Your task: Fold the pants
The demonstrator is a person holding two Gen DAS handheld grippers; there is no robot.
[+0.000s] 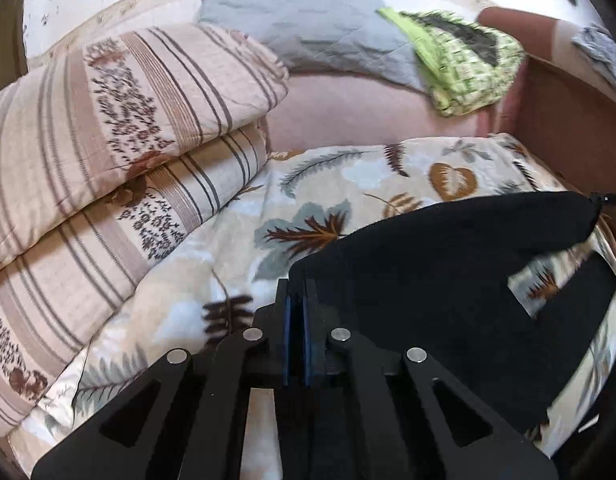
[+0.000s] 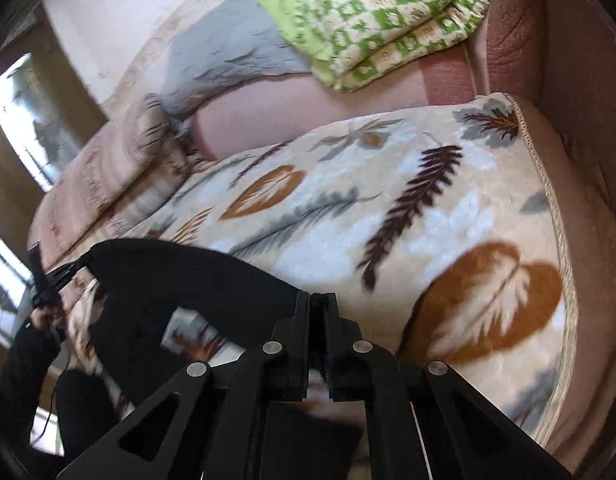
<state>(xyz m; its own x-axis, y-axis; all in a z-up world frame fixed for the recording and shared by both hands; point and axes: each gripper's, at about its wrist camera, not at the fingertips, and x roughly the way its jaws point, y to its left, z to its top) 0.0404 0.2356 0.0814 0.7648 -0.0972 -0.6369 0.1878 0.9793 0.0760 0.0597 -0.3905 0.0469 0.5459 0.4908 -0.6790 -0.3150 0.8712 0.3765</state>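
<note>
Clearly, the black pants (image 1: 447, 280) are held up above the leaf-patterned blanket (image 1: 315, 184) that covers the bed, and they are stretched between the two tools. The left gripper (image 1: 296, 292) is closed narrowly on one corner of the cloth, and the right gripper (image 2: 316, 300) is closed in the same way on another corner. The upper edge is kept tight between both grips, probably so that the cloth hangs flat and can be laid down or doubled over without wrinkles. The lower part of the pants hangs loose, and a gap between the two legs lets the blanket be seen through it.

In the left wrist view, the striped pillows (image 1: 120, 128) are shown stacked on the left side, with a grey quilted cover (image 1: 308, 28) and a green checked quilt (image 1: 467, 60) at the far end of the bed. The far corner of the pants is seen there, held at the right edge of the picture, but the tool holding it is almost not visible.

In the right wrist view, the free right part of the blanket is shown, with its corded border beside the brown sofa arm (image 2: 567, 100). The other tool is seen at the far left, small and dark, with the stretched edge leading to it. A window is also visible on the left, but it is blurred.
</note>
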